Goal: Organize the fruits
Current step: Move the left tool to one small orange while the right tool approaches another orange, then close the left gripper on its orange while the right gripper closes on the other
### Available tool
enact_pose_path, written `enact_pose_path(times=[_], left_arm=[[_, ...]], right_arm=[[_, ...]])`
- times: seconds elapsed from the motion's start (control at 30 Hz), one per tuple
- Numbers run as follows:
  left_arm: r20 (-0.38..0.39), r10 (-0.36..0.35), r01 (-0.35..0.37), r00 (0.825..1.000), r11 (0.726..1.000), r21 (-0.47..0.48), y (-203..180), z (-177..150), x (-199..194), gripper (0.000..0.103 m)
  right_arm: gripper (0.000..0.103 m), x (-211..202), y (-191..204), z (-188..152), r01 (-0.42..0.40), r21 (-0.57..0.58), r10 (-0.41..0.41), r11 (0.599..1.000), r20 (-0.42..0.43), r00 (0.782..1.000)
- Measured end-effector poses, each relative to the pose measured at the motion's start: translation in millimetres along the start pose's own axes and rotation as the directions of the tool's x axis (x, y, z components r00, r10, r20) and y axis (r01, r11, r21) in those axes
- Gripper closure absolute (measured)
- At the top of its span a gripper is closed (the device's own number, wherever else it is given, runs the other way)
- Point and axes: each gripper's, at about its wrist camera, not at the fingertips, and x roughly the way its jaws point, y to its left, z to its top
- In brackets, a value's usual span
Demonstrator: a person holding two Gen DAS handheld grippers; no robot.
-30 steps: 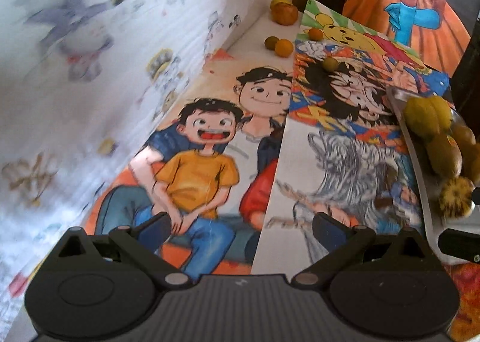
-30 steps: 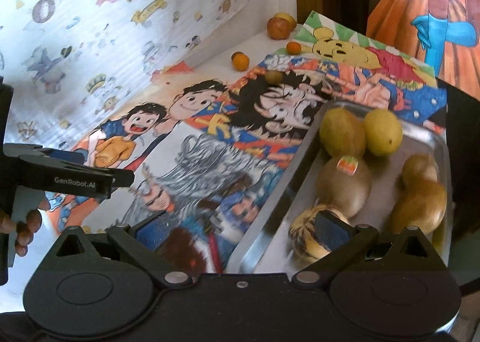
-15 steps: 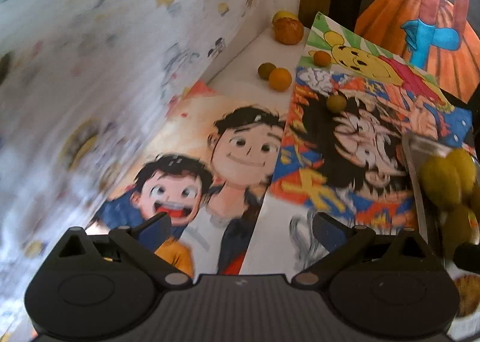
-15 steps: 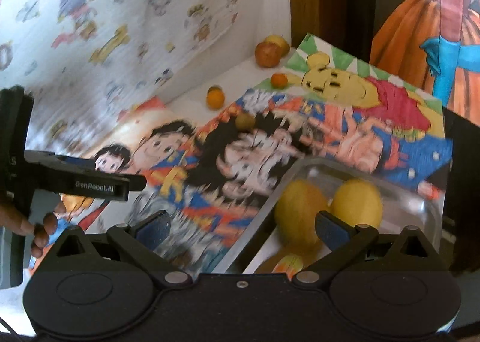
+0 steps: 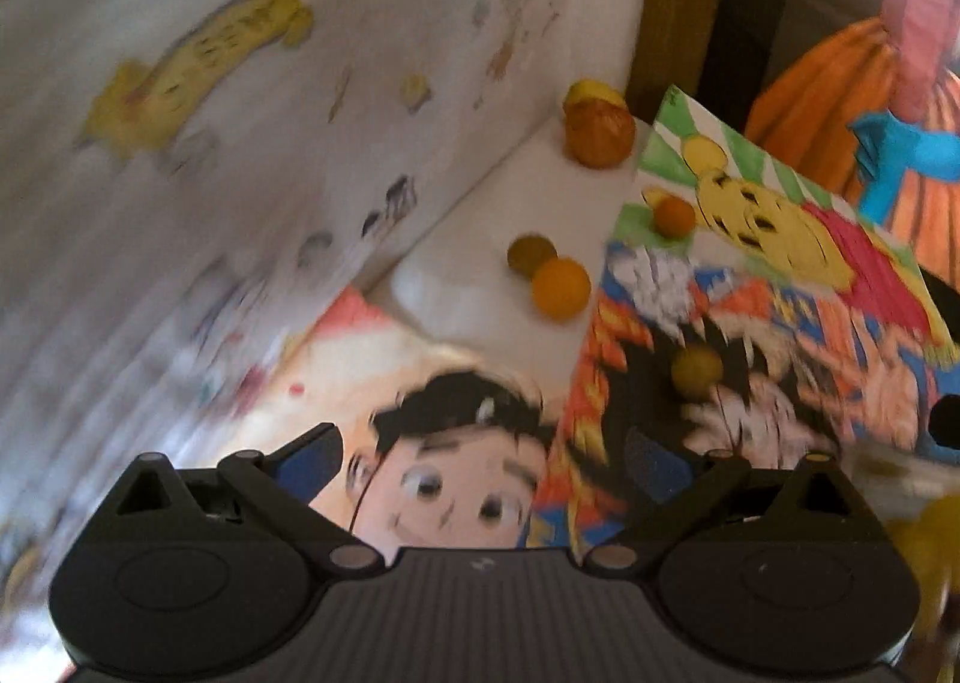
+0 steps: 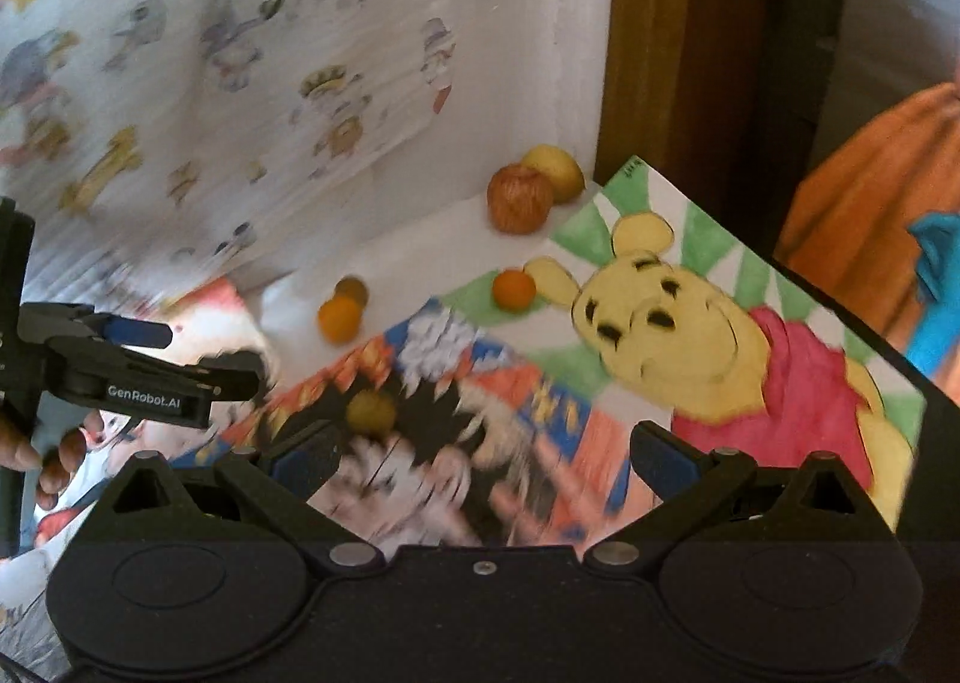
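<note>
Loose fruits lie at the far end of the table. A red apple [image 6: 519, 199] and a yellow fruit [image 6: 555, 171] sit in the corner. A small orange [image 6: 514, 289] lies on the bear picture. An orange [image 6: 339, 318] touches a brownish fruit [image 6: 353, 290]. A small olive fruit [image 6: 371, 412] lies on the dark drawing, just beyond my right gripper's left finger. My right gripper [image 6: 486, 452] is open and empty. My left gripper [image 5: 480, 458] is open and empty, with the same orange [image 5: 561, 287] and olive fruit [image 5: 696, 372] ahead. It also shows in the right wrist view [image 6: 144, 365].
Cartoon drawings [image 6: 690, 323] cover the table. A white papered wall [image 5: 270, 113] stands along the left and a wooden post [image 6: 654, 35] at the corner. Blurred yellow fruit [image 5: 927, 539] shows at the left view's right edge.
Both grippers have moved forward toward the far corner. The metal tray of fruit has dropped out of the right view and nearly out of the left. Both stay open.
</note>
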Motion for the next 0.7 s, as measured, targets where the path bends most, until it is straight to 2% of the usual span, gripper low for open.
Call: enact_pose_path(times=[0.23, 0.4, 0.57, 0.7], left_arm=[[0.01, 0.003, -0.002, 1.0, 0.992, -0.123, -5, 33, 37, 0.001], [0.009, -0.022, 0.023, 1.0, 0.99, -0.139, -12, 43, 53, 0.001], [0.026, -0.046, 0.048, 0.999, 0.995, -0.091, -22, 44, 63, 0.011], [0.018, -0.057, 0.059, 0.998, 0.993, -0.101, -23, 45, 71, 0.022]], right_arm=[[0.005, 72, -25, 36, -0.026, 0.028, 0.026, 0.999, -0.016, 1.0], [0.012, 111, -21, 47, -0.053, -0.002, 0.053, 0.999, -0.037, 0.998], [0.022, 138, -18, 55, -0.066, -0.006, 0.066, 0.998, -0.049, 0.997], [0.031, 155, -18, 60, -0.069, 0.012, 0.07, 0.998, -0.054, 0.996]])
